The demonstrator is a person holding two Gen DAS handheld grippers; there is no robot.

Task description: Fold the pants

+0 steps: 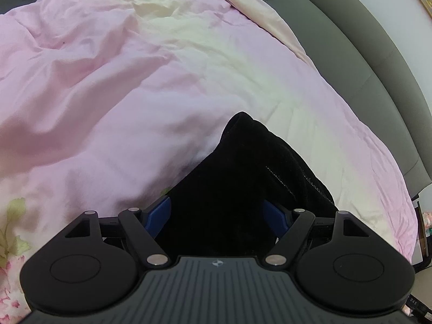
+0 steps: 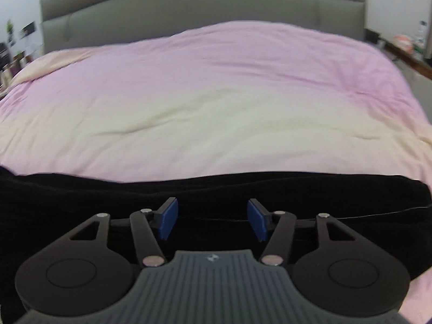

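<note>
The black pants (image 2: 216, 189) are lying across the near edge of the pink duvet (image 2: 216, 94), open bedding stretching to the grey headboard (image 2: 189, 2). The left gripper (image 1: 216, 214) is straddling bunched cloth, fingers apart; whether they are pinching is unclear. The right gripper (image 2: 213, 220) is hovering over them, fingers spread.

The pants (image 1: 243, 189) are matt black cloth, soft and slightly napped, with a fine stitched seam. The duvet (image 1: 121, 94) is smooth, wrinkled pink-and-cream cloth. The headboard (image 2: 202, 8) at the top of the frame looks like matt grey upholstery. The left gripper (image 1: 216, 217) is matt black plastic with shiny metal pins and blue pads (image 1: 159, 214).
</note>
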